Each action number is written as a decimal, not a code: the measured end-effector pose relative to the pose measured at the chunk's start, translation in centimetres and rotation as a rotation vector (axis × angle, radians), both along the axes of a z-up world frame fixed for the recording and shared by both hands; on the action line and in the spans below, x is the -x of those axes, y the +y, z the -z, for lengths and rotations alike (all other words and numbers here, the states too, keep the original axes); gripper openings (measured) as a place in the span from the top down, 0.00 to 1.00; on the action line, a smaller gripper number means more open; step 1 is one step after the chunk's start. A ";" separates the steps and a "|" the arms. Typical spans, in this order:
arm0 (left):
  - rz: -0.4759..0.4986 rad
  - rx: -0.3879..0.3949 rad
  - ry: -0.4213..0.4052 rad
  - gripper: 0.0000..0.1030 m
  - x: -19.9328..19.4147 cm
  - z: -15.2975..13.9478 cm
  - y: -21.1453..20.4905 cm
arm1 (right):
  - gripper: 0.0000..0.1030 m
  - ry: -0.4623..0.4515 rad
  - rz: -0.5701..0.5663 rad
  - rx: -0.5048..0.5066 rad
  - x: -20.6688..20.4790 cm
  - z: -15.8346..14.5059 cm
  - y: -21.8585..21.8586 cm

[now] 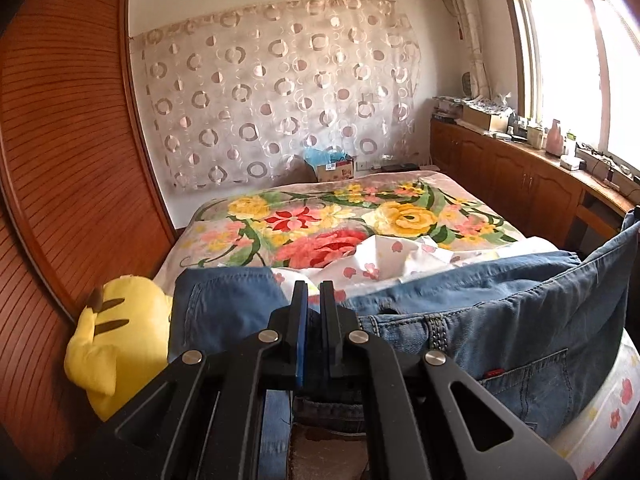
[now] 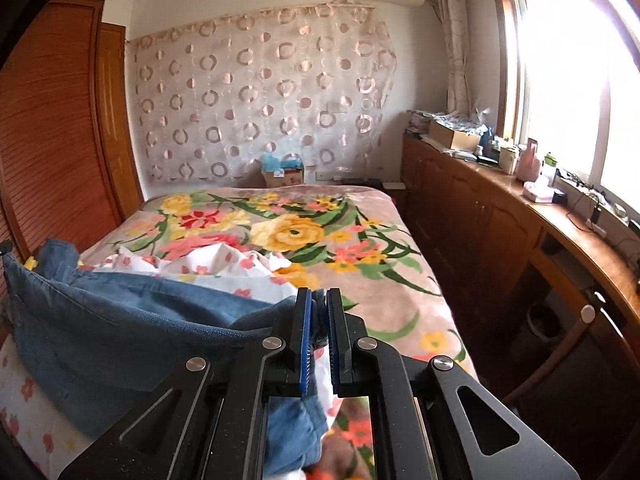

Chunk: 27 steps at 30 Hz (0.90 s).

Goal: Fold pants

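Note:
Blue denim pants [image 1: 500, 320] stretch across the near end of the bed, lifted at both sides. In the left wrist view my left gripper [image 1: 314, 294] is shut on the denim's edge, with the back pocket and waistband to its right. My right gripper [image 2: 319, 300] is shut on the other end of the pants [image 2: 132, 332], a fold of denim pinched between its blue pads [image 2: 306, 336]. The cloth hangs taut between the two grippers and sags below each. The far tip of the fabric rises at each frame's outer edge.
The bed carries a floral blanket [image 2: 304, 236] with a white flowered sheet [image 1: 384, 258] bunched behind the pants. A yellow plush toy [image 1: 116, 340] sits at the left bedside by the wooden wardrobe [image 1: 60, 160]. Cluttered wooden cabinets [image 2: 480, 216] run along the window side.

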<state>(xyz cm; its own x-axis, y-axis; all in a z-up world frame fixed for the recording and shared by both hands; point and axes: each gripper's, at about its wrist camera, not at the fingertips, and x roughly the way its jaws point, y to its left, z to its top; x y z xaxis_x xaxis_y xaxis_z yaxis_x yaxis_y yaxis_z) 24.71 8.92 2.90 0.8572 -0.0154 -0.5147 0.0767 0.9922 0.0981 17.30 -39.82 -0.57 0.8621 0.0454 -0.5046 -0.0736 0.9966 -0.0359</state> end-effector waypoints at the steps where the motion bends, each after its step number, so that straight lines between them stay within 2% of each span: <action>1: 0.001 -0.003 0.006 0.93 -0.7 0.1 0.0 | 0.93 0.006 0.002 0.000 -0.3 0.2 0.5; 10: -0.006 -0.020 0.047 0.93 -6.8 1.3 -0.4 | 0.93 0.064 0.024 0.037 -4.8 0.5 2.3; 13: -0.011 -0.026 0.071 0.93 -8.8 2.2 -0.5 | 0.96 0.099 0.030 0.046 -7.0 1.0 2.2; 14: -0.019 -0.032 0.084 0.93 -9.5 2.7 -0.4 | 1.00 0.114 0.034 0.053 -7.8 1.5 2.4; 16: -0.026 -0.018 0.110 0.93 -10.4 3.5 -0.1 | 1.00 0.129 0.053 0.076 -9.3 1.7 2.8; 19: -0.026 -0.060 0.138 0.93 -11.4 4.7 -0.5 | 1.00 0.168 0.047 0.046 -10.6 2.6 2.9; 22: -0.029 -0.042 0.175 0.93 -12.1 5.6 -0.2 | 1.00 0.186 0.025 0.027 -10.8 3.1 3.2; 27: -0.023 -0.034 0.191 0.93 -12.3 5.8 0.0 | 1.00 0.203 -0.016 -0.007 -10.8 3.2 3.2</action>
<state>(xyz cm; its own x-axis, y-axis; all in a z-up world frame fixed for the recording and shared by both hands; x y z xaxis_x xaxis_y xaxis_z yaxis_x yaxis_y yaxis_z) 36.99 8.89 -2.94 0.7438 0.0231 -0.6680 0.0750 0.9902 0.1177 28.14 -36.59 -3.74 0.7416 0.0628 -0.6679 -0.0948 0.9954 -0.0117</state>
